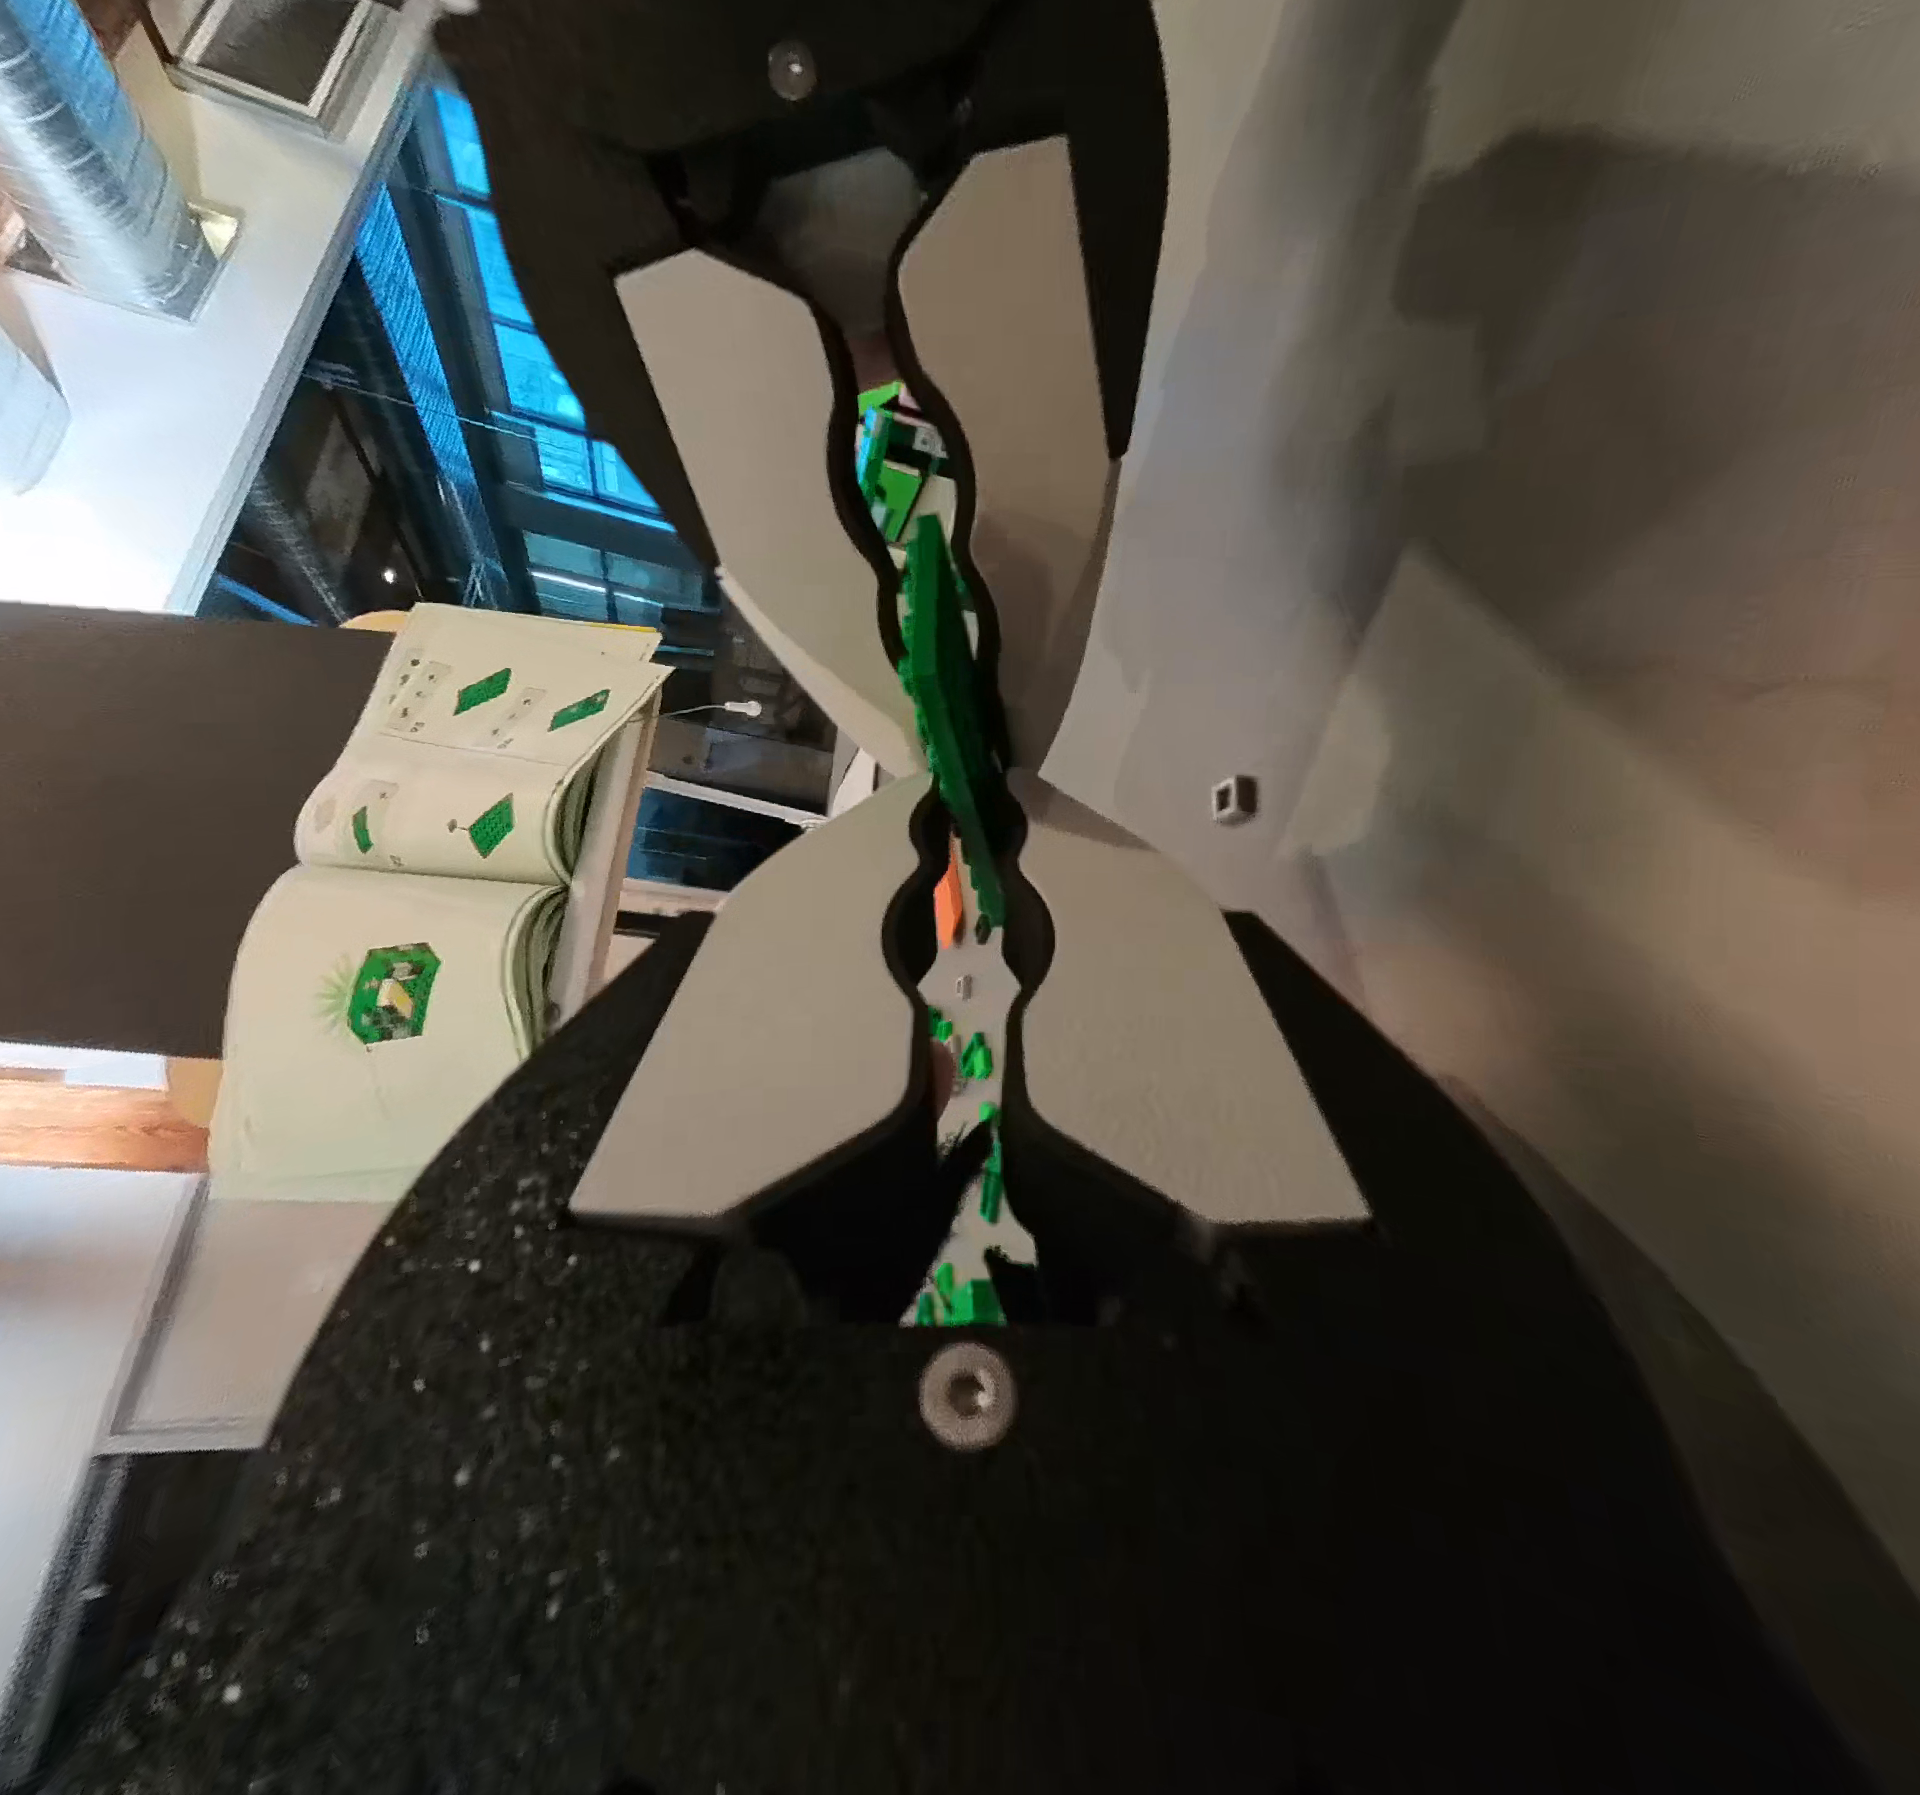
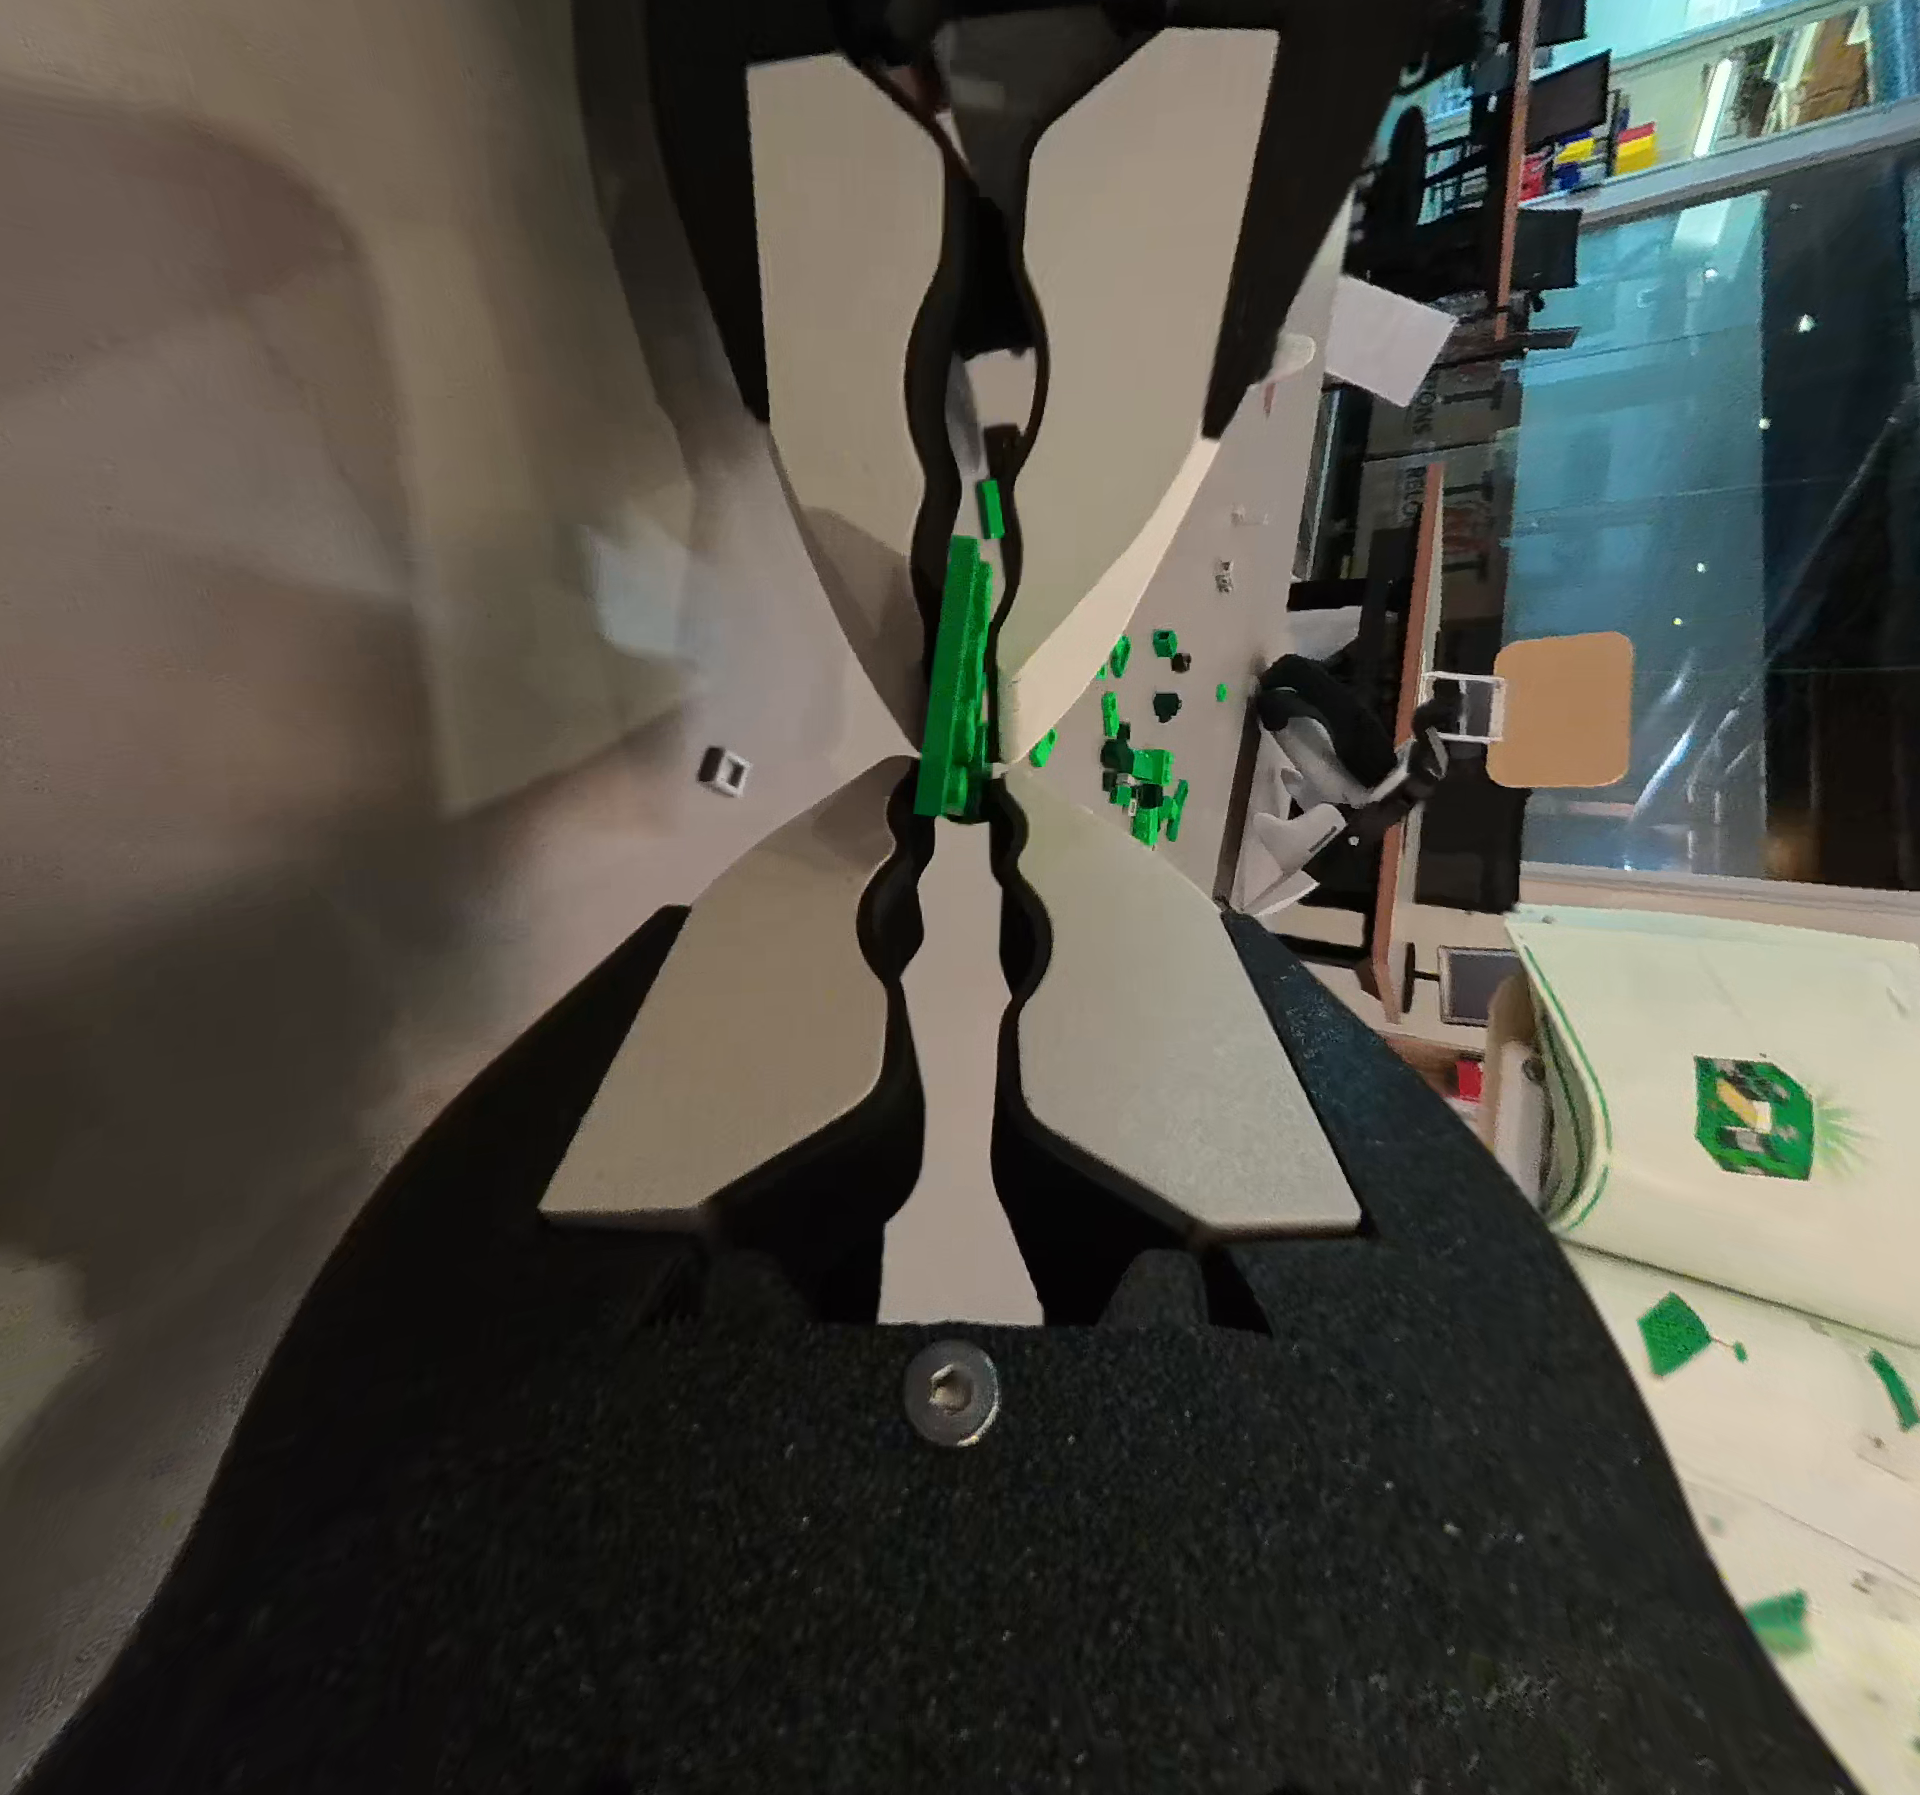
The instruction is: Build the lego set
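Left gripper and right gripper tip to tip, both jaws clamped on flat green studded Lego plate, loose green bricks on white counter

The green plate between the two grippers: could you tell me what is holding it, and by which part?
Both hold the green plate: the left gripper and the right gripper face each other, jaws shut on opposite edges of it.
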Demonstrator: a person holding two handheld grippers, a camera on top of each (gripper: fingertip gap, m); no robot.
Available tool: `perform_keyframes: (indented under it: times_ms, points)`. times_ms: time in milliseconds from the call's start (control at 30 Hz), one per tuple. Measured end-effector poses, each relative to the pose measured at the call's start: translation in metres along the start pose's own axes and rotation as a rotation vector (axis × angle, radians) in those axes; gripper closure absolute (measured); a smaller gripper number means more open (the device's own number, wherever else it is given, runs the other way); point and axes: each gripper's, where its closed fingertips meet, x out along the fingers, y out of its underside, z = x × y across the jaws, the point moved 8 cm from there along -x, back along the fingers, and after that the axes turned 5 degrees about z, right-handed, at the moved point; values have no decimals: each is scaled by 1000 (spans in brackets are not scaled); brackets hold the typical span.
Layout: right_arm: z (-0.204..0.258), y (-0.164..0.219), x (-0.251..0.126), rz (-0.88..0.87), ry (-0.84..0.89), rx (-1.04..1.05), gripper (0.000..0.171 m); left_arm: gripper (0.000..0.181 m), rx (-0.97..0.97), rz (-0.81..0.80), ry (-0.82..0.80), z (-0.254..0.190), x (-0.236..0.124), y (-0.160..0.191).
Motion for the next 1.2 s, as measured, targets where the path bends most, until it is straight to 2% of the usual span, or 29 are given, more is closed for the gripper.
perform_keyframes:
  times_ms: [200,467,533,833,967,1100,1200]
  points:
    - [-13,5,-7,-171,-31,243,153,176,-248,-107,-5,16,-6,3]
    - [-13,5,-10,-223,29,217,151,176,-334,-165,17,18,-8,3]
    - [-13,5,-13,-241,49,201,162,176,-342,-181,22,18,-9,3]
    - [-14,3,-14,-141,45,145,164,175,-319,-160,-12,15,-5,3]
    - [-12,3,-11,-98,30,135,164,159,-275,-133,-67,15,-3,3]
    - [-13,3,-12,-108,12,164,164,174,-224,-141,-50,11,-4,1]
    - [-12,3,-13,-119,-7,167,164,175,-215,-144,-30,11,-4,0]
